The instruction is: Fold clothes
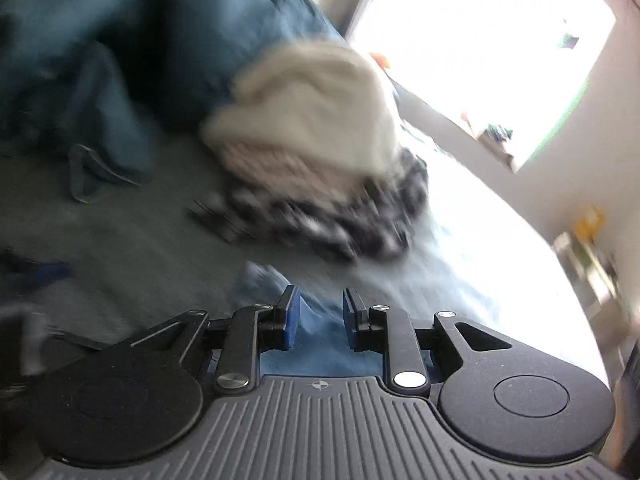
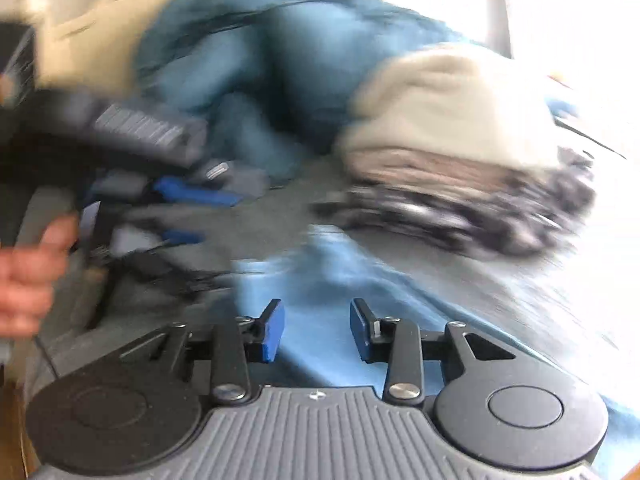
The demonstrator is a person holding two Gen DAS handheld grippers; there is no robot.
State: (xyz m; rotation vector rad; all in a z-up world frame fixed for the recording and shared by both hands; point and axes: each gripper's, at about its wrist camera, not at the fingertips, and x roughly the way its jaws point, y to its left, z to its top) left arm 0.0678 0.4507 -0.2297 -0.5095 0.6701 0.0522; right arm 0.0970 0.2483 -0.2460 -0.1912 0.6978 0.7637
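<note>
Hovering over a grey bed surface point(image 1: 132, 248), the left gripper point(image 1: 316, 316) has its blue pads parted, and light blue denim point(image 1: 316, 344) shows in the gap below them; the pads do not press on it, so the tool is released. The right gripper point(image 2: 317, 330) is likewise released, its pads apart above the same light blue denim point(image 2: 332, 300), which lies spread on the surface directly under it and runs off toward the near right edge.

Both views are heavily blurred. Farther back on the surface sits a stack of folded clothes point(image 1: 312, 152): a cream garment point(image 2: 452, 100) on top, a pinkish ribbed layer under it, and a black-and-white patterned piece point(image 2: 460, 216) at the bottom. Behind and beside the stack, toward the far edge, a heap of dark blue denim point(image 2: 260, 52) is bunched up loosely; in the left view it fills the far left corner point(image 1: 80, 40).

In the right view, the left gripper point(image 2: 188, 196) shows at the left side with a hand point(image 2: 28, 272) wrapped around its handle. Bright light from a window point(image 1: 480, 40) washes out the far right.
</note>
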